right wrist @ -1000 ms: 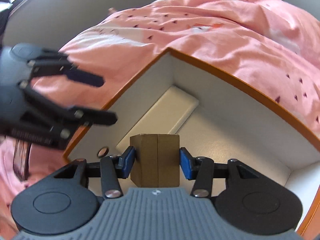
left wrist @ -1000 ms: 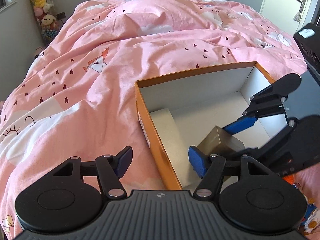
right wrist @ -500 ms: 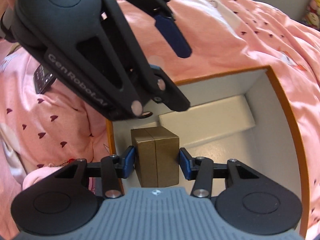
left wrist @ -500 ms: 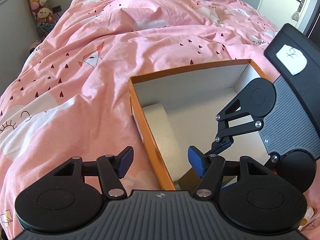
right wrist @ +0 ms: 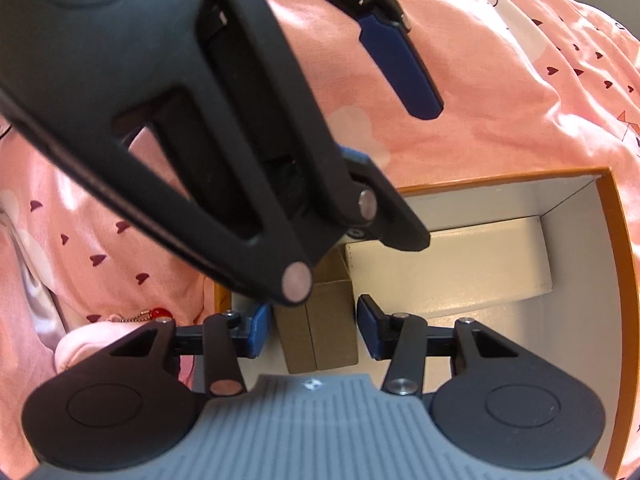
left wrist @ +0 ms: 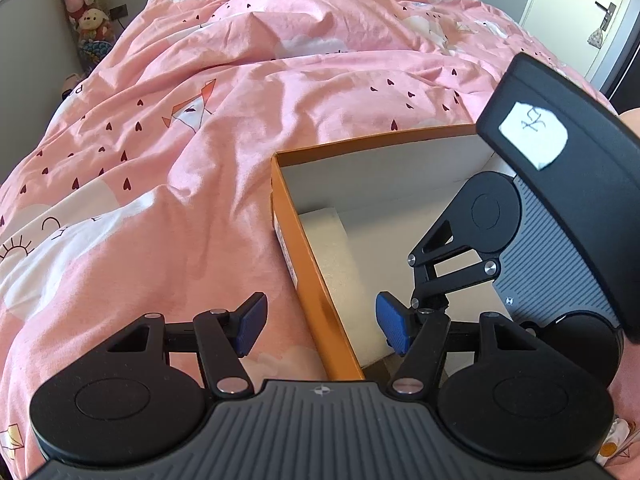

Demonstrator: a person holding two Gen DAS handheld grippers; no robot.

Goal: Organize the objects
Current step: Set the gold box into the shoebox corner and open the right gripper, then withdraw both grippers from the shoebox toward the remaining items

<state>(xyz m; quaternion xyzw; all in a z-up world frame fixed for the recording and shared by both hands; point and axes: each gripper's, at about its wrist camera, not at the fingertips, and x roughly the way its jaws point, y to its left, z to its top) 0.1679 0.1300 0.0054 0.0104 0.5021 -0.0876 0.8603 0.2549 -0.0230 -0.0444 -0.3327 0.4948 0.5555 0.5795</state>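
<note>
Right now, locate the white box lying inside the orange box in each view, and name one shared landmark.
Left wrist: white box at centre, against the orange box near wall.
Right wrist: right of centre, beyond the brown box.
Shared landmark: the orange box's rim.

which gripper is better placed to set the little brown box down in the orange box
Right. The right gripper already has the brown box between its fingers inside the orange box; the left gripper is open and empty, straddling the wall.
</note>
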